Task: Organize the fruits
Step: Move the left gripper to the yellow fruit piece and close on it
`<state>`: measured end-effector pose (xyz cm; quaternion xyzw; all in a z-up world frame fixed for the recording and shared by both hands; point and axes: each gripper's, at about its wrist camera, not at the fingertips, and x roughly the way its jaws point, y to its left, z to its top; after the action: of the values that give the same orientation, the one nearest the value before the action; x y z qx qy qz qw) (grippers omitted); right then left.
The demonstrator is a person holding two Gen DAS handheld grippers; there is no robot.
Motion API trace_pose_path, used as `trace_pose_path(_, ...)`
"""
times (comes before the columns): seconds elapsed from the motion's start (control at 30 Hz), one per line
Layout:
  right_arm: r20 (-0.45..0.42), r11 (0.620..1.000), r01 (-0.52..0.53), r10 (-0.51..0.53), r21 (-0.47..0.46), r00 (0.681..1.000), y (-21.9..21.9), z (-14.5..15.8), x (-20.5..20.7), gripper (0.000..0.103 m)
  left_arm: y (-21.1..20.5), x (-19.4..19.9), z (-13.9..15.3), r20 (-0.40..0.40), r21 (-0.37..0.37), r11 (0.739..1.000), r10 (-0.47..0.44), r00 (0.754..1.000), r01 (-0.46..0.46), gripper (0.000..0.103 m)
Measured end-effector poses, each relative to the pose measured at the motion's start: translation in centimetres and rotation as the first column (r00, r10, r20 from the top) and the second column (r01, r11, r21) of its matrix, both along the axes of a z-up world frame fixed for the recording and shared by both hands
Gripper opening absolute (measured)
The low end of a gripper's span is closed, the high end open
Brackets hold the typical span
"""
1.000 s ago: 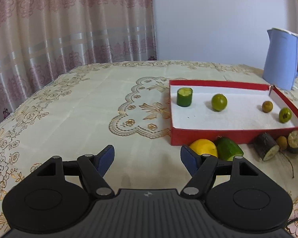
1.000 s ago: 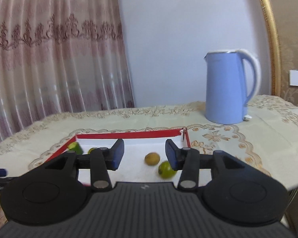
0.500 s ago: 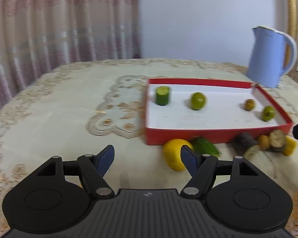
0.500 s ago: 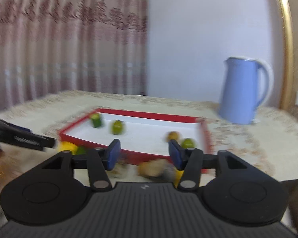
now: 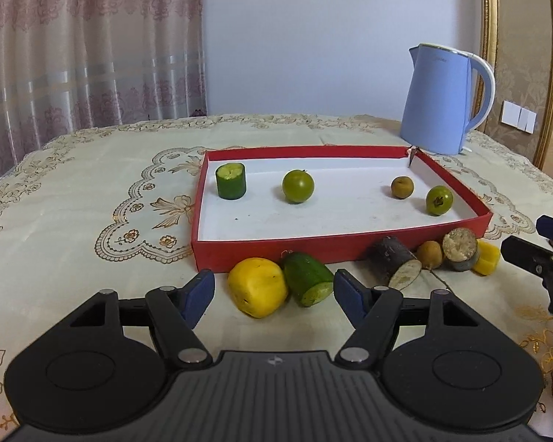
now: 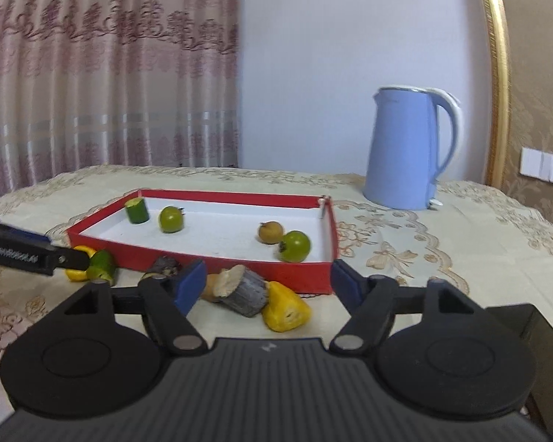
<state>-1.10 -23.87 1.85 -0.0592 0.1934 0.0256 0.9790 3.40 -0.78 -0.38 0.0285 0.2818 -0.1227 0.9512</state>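
Observation:
A red tray [image 5: 335,246] with a white floor holds a cucumber stub [image 5: 231,181], two green round fruits [image 5: 298,186] [image 5: 439,200] and a brown one [image 5: 402,187]. In front of it lie a yellow fruit [image 5: 257,287], a cut cucumber [image 5: 308,279], a dark cut piece [image 5: 394,260], a brown fruit [image 5: 429,254], a grey stub [image 5: 460,245] and a yellow chunk [image 5: 486,257]. My left gripper [image 5: 273,293] is open just short of the yellow fruit and cucumber. My right gripper [image 6: 265,285] is opening over the grey stub [image 6: 245,291] and yellow chunk [image 6: 285,307], touching neither.
A blue kettle [image 5: 444,99] stands behind the tray's far right corner. A patterned cloth [image 5: 73,199] covers the table. Curtains hang at the back left. The right gripper's finger [image 5: 549,254] shows at the right edge of the left wrist view.
Both grippers swung toward the loose fruit before the tray. The right gripper's jaws widened. The left jaws kept their spread.

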Motion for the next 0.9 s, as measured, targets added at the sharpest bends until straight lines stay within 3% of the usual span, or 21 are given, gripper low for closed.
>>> trace_pose_path(0.37, 0.002, 0.999, -0.032, 0.032, 0.009, 0.999, 0.6, 0.1, -0.2, 0.073, 1.9, 0.8, -0.6, 0.000, 0.047, 0.997, 0.063, 0.998, -0.062, 0.071)
trace_pose_path(0.73, 0.000, 0.999, -0.032, 0.032, 0.000, 0.999, 1.0, 0.0, 0.0, 0.076, 0.9, 2.2, -1.7, -0.055, 0.118, 0.992, 0.042, 0.998, -0.036, 0.071)
trace_pose_path(0.9, -0.002, 0.999, -0.036, 0.036, -0.004, 0.999, 1.2, -0.1, 0.0, 0.076, 0.1, 3.4, -1.7, -0.084, 0.118, 0.993, 0.038, 0.996, -0.028, 0.071)
